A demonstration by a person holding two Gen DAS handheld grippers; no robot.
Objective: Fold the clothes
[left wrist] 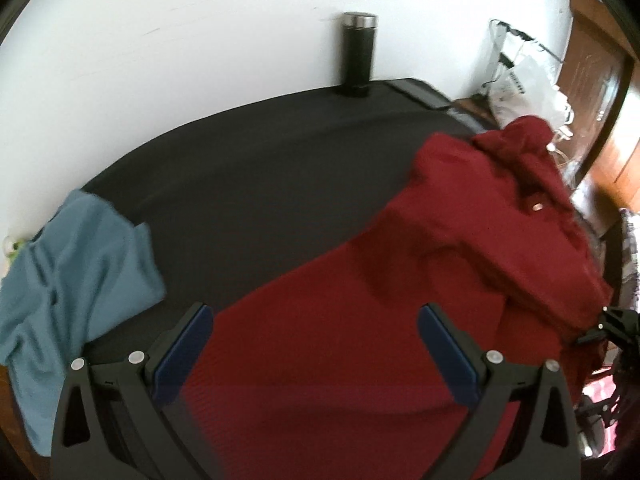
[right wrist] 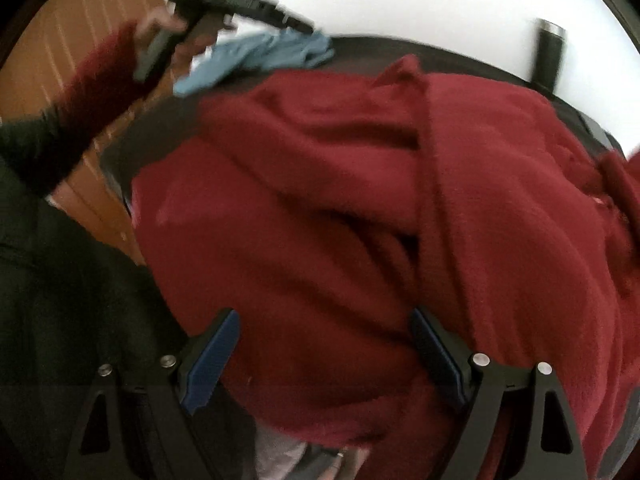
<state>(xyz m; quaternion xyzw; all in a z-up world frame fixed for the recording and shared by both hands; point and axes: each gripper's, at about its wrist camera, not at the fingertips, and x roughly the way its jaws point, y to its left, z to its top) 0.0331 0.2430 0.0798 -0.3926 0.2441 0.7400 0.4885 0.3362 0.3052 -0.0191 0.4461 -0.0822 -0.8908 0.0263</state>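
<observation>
A dark red knitted garment [left wrist: 360,320] lies rumpled over the right half of a black table [left wrist: 248,152], bunched higher at its far right end. My left gripper [left wrist: 316,332] hangs open above its near part, blue pads [left wrist: 184,356] wide apart and not pressing the cloth. In the right wrist view the same red garment [right wrist: 360,208] fills the middle, folded over itself with a ridge running down it. My right gripper [right wrist: 324,344] is open over its near edge, nothing pinched. A teal garment [left wrist: 72,276] lies crumpled at the table's left end, also visible as the teal garment [right wrist: 272,56] far back.
A black flask [left wrist: 358,56] with a steel cap stands at the table's back edge against the white wall. White bags [left wrist: 520,84] and wooden furniture [left wrist: 600,80] crowd the right. A hand [right wrist: 160,20] in a red sleeve is at the upper left of the right wrist view.
</observation>
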